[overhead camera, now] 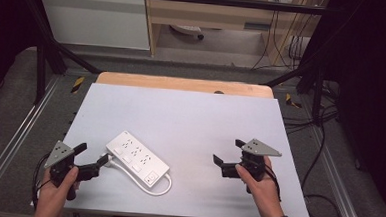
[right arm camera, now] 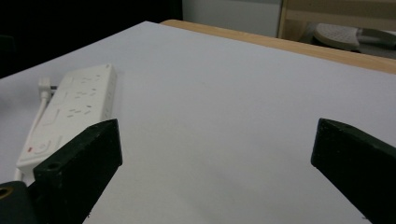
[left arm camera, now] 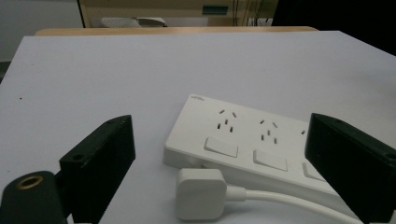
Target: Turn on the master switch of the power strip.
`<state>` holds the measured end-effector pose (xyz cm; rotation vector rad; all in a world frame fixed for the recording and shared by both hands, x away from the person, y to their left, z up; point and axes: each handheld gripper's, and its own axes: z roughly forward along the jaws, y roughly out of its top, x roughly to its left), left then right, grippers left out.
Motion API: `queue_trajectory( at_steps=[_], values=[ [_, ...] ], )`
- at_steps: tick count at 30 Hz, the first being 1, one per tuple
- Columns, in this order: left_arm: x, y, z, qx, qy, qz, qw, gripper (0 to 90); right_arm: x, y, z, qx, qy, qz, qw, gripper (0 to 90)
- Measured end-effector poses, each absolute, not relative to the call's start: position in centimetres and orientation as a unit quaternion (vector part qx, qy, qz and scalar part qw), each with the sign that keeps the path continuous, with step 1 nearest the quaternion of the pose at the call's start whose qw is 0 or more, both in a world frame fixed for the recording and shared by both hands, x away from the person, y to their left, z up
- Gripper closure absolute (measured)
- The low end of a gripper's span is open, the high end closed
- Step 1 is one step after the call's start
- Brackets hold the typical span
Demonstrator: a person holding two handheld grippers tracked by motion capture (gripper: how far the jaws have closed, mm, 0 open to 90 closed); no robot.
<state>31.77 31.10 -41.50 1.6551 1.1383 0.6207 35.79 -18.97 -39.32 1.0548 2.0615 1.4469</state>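
The counter (overhead camera: 190, 113) lies bare across its far half and middle, so either tool could pass there freely. Near the left front, the power strip (overhead camera: 137, 157) lies aslant with its plug (left arm camera: 201, 192) and cord (overhead camera: 159, 189) just beside it, blocking the left tool (overhead camera: 92, 158).

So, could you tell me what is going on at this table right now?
A person holds a pair of tongs in each hand over a white table. The left tongs are open and brought up to a white power strip, with its white plug lying on the table between the jaws, not gripped. The plug's cable loops round the strip's near end. The right tongs are open too, off to the side above bare table, holding nothing.
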Motion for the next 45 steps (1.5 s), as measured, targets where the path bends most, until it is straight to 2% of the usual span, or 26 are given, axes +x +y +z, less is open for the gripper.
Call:
queue_trajectory(
  at_steps=[5, 17, 19, 24, 31, 40, 45],
  values=[
    [31.8, 31.1, -41.5, 0.68, 0.473, 0.254, 0.499, 5.4, 36.4, -17.3, -39.0, 0.37, 0.744, 0.522, 0.195, 2.8],
    [31.9, 30.9, -41.6, 0.681, 0.476, 0.253, 0.495, 5.4, 36.9, -13.0, -38.4, 0.34, 0.764, 0.521, 0.175, 5.1],
    [31.9, 30.9, -41.6, 0.682, 0.477, 0.253, 0.494, 5.4, 36.9, -12.4, -38.3, 0.333, 0.766, 0.521, 0.177, 10.2],
    [31.9, 30.9, -41.6, 0.684, 0.475, 0.253, 0.493, 5.4, 37.1, -10.7, -38.2, 0.325, 0.77, 0.522, 0.171, 33.9],
    [31.9, 30.9, -41.6, 0.681, 0.477, 0.252, 0.495, 5.4, 37.0, -8.3, -38.1, 0.311, 0.772, 0.527, 0.171, 60.5],
    [31.9, 30.8, -41.6, 0.686, 0.474, 0.254, 0.49, 5.4, 36.7, -6.4, -38.4, 0.298, 0.779, 0.53, 0.152, 80.5],
    [31.9, 30.9, -41.5, 0.686, 0.473, 0.256, 0.489, 5.4, 36.5, -5.6, -38.8, 0.292, 0.788, 0.524, 0.143, 87.3]
  ],
)
